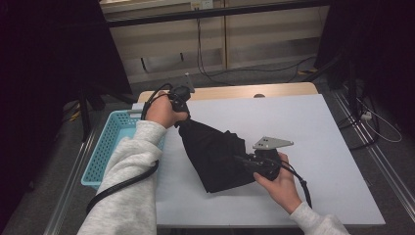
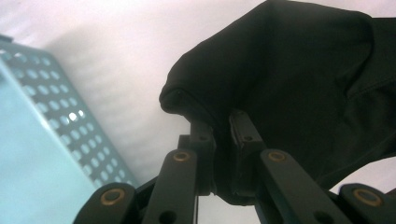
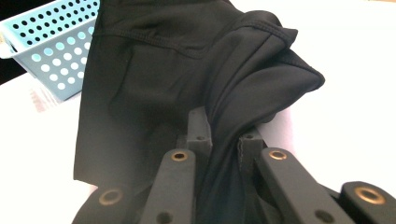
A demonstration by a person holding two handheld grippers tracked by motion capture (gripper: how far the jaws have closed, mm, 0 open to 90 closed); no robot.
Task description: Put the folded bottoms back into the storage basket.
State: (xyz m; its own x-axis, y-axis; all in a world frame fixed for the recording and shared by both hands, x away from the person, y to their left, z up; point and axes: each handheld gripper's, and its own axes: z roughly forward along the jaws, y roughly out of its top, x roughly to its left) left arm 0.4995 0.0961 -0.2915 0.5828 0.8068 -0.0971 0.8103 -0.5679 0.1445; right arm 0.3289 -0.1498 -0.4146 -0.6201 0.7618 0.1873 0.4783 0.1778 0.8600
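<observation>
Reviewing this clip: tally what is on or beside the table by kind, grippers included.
Black garment: 1
Blue perforated basket: 1
Hand-held gripper: 2, left hand-held gripper and right hand-held gripper, each clamped on the garment
Total: 4

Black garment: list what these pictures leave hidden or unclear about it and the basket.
- Black garment: its kind is unclear; bunched folds in the high view hide its shape.
- Left gripper: pad tips buried in cloth in the left gripper view.
- Right gripper: cloth between the jaws covers the pads in the right gripper view.
- Blue basket: the inside is partly hidden by the grey sleeve in the high view.
</observation>
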